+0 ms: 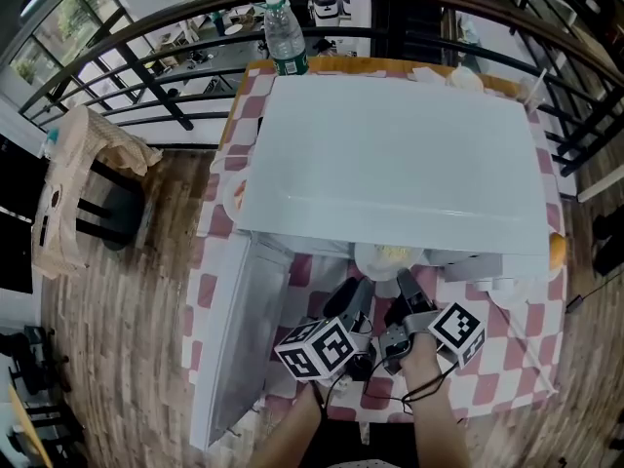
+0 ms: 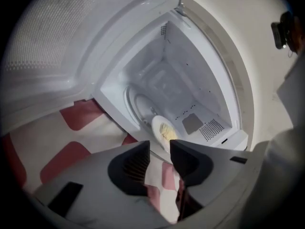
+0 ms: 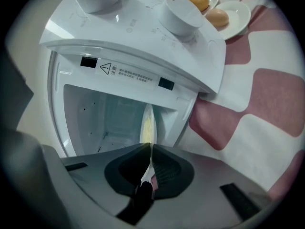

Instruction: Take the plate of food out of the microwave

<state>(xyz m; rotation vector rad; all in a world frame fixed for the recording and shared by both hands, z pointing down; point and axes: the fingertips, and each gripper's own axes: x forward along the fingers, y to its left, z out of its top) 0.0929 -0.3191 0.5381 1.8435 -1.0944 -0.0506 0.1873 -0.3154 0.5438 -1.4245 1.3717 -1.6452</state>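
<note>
In the head view you have one microwave [image 1: 390, 154] on the checked tablecloth [image 1: 517, 359], with its door [image 1: 244, 330] swung wide at the picture's left. One plate of food [image 1: 390, 255] sits at the mouth of the cavity, and the microwave's top hides its far half. Your left gripper [image 1: 357, 295] and right gripper [image 1: 406, 287] lie side by side just before it. One water bottle [image 1: 286, 35] stands behind the microwave at the table's far edge.

In the left gripper view your jaws stand apart, with only tablecloth showing between them. The plate lies just beyond the tips at the cavity's front lip. The open door fills the upper left, and there is free cloth below it.

In the right gripper view your jaws are clamped on the plate's near rim, and the plate shows edge-on. Two knobs [image 3: 178, 15] sit on the panel. Past them is one saucer [image 3: 236, 15] holding two round orange foods too small to name.
</note>
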